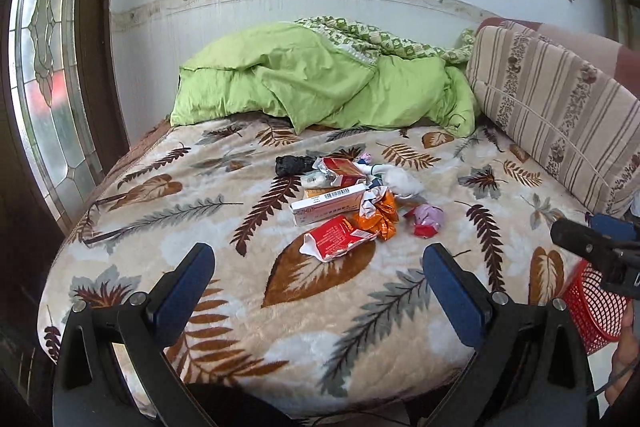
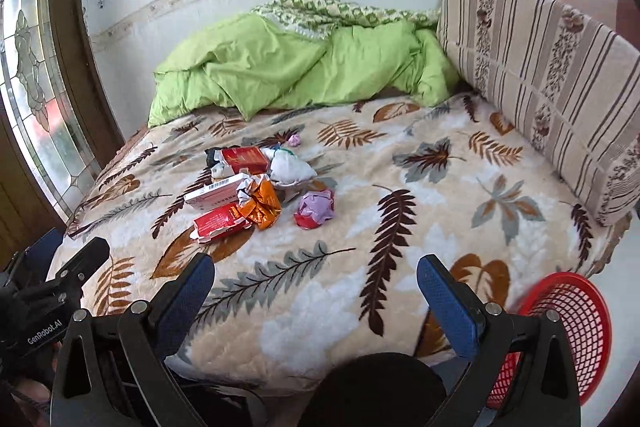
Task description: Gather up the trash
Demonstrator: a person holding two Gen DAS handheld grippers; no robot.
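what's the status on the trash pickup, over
Left gripper and right gripper open, empty, short of the pile. Crumpled wrappers and cartons untouched on leaf-print blanket. Red mesh basket by right gripper. Path clear.

Black gripper frames (image 1: 318, 267) with silver screws carry blue textured fingers (image 2: 448, 303).

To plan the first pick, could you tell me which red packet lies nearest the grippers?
The torn red packet beside the orange wrapper; the other red box lies farther back.
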